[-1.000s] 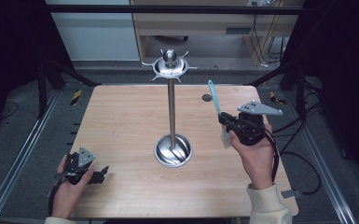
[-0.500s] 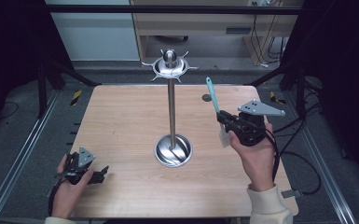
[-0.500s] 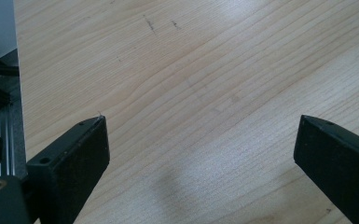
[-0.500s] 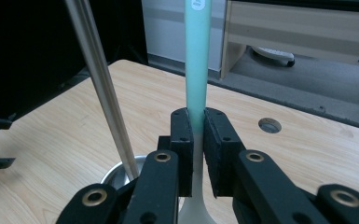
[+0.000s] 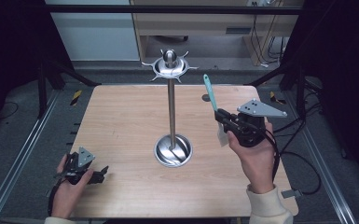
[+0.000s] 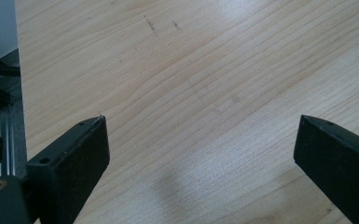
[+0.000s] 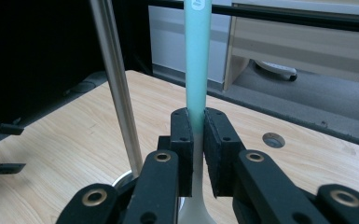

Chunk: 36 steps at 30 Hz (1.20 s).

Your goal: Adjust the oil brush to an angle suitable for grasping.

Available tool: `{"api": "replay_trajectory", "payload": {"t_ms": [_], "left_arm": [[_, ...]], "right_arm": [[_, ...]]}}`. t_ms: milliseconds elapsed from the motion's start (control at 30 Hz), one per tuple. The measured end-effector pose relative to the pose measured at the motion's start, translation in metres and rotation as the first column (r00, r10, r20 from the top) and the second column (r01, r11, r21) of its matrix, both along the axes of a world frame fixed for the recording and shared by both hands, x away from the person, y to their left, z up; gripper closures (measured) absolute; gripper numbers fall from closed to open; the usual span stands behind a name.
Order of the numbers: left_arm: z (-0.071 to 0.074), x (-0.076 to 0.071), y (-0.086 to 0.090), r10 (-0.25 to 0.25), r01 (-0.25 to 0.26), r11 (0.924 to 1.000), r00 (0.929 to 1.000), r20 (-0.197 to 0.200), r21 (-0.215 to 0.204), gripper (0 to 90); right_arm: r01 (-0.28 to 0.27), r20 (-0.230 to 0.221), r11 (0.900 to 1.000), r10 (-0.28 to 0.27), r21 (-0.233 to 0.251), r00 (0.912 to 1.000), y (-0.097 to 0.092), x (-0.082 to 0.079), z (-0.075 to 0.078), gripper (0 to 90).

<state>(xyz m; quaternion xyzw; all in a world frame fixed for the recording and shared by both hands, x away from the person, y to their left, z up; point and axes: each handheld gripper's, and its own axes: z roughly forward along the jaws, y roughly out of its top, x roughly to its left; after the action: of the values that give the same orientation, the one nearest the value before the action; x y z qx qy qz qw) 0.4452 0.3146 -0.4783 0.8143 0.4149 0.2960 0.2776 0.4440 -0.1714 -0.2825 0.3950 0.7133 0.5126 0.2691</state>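
Teal plastic is what I have clamped in my right gripper point(image 5: 221, 116): the jaws are pressed together on the lower handle of a teal-handled utensil point(image 5: 209, 92), whose pale working end hangs below the pads and whose handle tip points up and away from me. Taking the steel hook stand point(image 5: 171, 112) as my landmark, the utensil sits to the right of its pole, well below the ring of hooks point(image 5: 169, 68) at the top and apart from the pole itself. My judgement is that the work in hand is hanging this utensil on one of those hooks. The grip is low on a long, smooth handle, so the utensil could pivot between the pads as I lift, and the tip could knock a hook and rock the stand on its round base point(image 5: 173, 150). I also cannot make out the hanging hole clearly, so a misjudged approach could miss the hook. My right hand point(image 5: 256, 156) is raised off the wooden table point(image 5: 121, 121), wrist level, gripper aimed toward the pole. My left gripper point(image 6: 200, 154) rests low on the table, near-left of the base, jaws wide apart with nothing between them.
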Motion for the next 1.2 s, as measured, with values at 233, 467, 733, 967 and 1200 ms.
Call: {"api": "replay_trajectory", "payload": {"t_ms": [233,467,733,967,1200], "left_arm": [[0.0,0.0,0.0,0.002,-0.002,1.0,1.0,0.0,-0.001,3.0],[0.0,0.0,0.0,0.001,-0.001,1.0,1.0,0.001,0.0,3.0],[0.0,0.0,0.0,-0.001,0.001,1.0,1.0,0.001,0.002,3.0],[0.0,0.0,0.0,-0.001,0.001,1.0,1.0,0.001,0.002,3.0],[0.0,0.0,0.0,-0.001,0.001,1.0,1.0,-0.002,0.002,3.0]], "right_arm": [[-0.008,0.021,1.0,0.008,0.005,0.9997,0.002,-0.004,0.004,82.5],[-0.016,0.036,0.9998,0.016,0.007,0.9992,0.003,-0.007,0.008,82.5],[-0.022,0.049,0.9997,0.021,0.011,0.9986,0.006,-0.011,0.011,82.5],[-0.028,0.059,0.9995,0.027,0.013,0.9979,0.007,-0.013,0.013,82.5],[-0.042,0.078,0.999,0.041,0.017,0.9962,0.01,-0.018,0.018,82.5]]}}
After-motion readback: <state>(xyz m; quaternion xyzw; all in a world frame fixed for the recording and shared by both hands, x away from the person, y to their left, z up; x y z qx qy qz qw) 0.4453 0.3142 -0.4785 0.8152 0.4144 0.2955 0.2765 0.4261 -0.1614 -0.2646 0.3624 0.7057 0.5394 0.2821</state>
